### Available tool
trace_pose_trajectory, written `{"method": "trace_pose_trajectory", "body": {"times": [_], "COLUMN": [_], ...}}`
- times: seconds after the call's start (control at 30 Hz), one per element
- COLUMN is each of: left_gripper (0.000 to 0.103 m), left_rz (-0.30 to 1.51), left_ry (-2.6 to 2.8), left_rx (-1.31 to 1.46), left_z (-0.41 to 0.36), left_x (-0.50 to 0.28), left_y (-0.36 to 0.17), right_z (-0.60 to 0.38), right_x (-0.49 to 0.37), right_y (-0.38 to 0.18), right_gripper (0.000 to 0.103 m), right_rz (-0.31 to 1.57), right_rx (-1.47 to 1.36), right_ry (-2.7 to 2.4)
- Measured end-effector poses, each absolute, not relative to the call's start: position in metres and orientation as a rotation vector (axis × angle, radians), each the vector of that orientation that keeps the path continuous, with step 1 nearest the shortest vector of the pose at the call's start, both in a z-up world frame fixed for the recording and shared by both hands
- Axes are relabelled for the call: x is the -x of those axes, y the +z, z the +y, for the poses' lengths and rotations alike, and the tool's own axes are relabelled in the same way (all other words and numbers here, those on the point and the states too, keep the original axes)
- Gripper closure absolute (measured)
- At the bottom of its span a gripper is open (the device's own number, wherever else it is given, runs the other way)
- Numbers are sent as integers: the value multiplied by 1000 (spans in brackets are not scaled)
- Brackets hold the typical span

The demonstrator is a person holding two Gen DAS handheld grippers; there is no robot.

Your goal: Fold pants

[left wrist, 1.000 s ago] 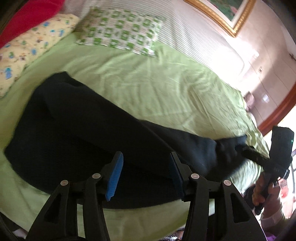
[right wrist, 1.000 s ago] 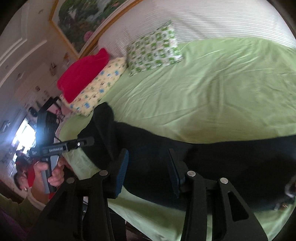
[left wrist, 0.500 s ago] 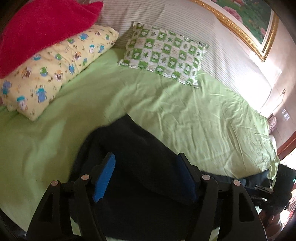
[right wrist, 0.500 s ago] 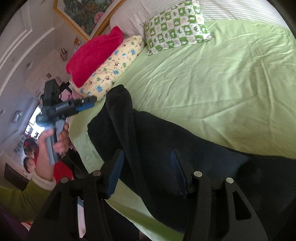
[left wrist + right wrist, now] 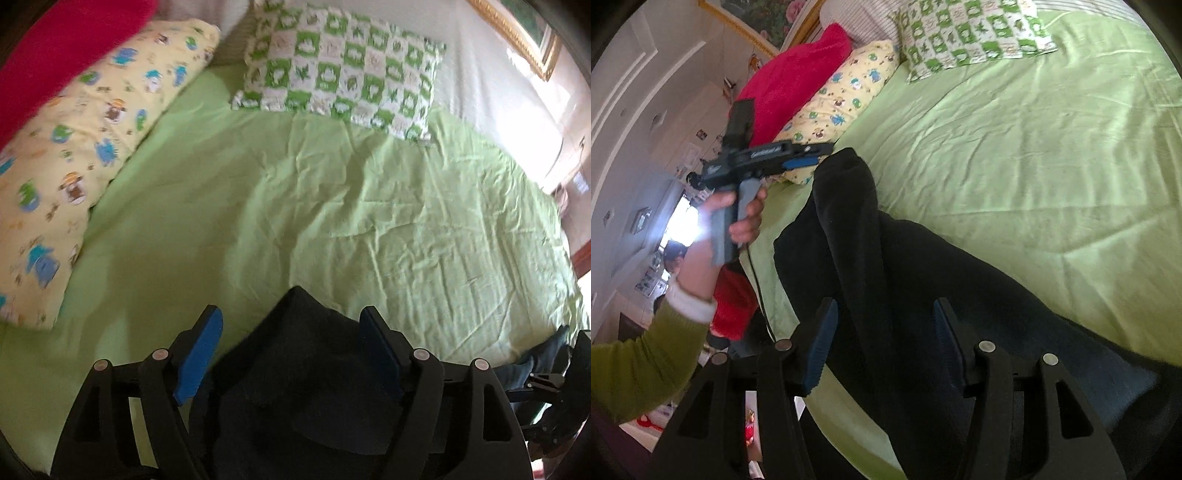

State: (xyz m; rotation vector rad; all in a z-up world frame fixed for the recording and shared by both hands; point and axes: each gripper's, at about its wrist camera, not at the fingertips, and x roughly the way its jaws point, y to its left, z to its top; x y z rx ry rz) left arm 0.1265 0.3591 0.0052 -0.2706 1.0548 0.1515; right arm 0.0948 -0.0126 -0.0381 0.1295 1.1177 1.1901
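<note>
Both my tools gape wide, gripping nothing: left tool [image 5: 291, 332] and right tool [image 5: 884, 325] over black pants [image 5: 923, 280] at bed [image 5: 1015, 147] near edge.

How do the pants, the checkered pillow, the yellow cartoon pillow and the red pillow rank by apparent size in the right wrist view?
1. pants, though nearest the camera
2. checkered pillow
3-4. red pillow and yellow cartoon pillow: too close to rank

The pants [image 5: 923, 280] run out of the lower frame edge beside the green sheet [image 5: 1015, 147]; their far end stays unseen.
</note>
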Motion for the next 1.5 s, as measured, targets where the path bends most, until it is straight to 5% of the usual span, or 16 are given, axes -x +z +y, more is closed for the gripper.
{"method": "trace_pose_trajectory", "body": {"times": [0.13, 0.3, 0.37, 0.4, 0.43, 0.87, 1.5], "left_gripper": [27, 72, 93, 94, 96, 101, 99], "left_rz": [1127, 1170, 1158, 1135, 1105, 865, 756], "left_ry": [108, 69, 65, 69, 70, 68, 216], "left_rx": [274, 249, 231, 230, 230, 314, 643], "left_z": [364, 358, 354, 353, 351, 334, 371], "left_x": [-143, -148, -144, -140, -134, -29, 87], "left_y": [-11, -24, -20, -15, -9, 41, -17], "right_z": [0, 12, 16, 18, 19, 26, 30], "right_x": [-96, -92, -91, -92, -91, -52, -19], "right_y": [-46, -50, -52, -53, -52, -21, -42], "right_gripper": [44, 47, 73, 94, 96, 97, 95], "right_rz": [1141, 1144, 1140, 1144, 1141, 988, 1038], "right_rx": [-114, -70, -44, -34, -30, 77, 152], "right_ry": [1205, 1226, 1225, 1223, 1220, 1296, 1316]}}
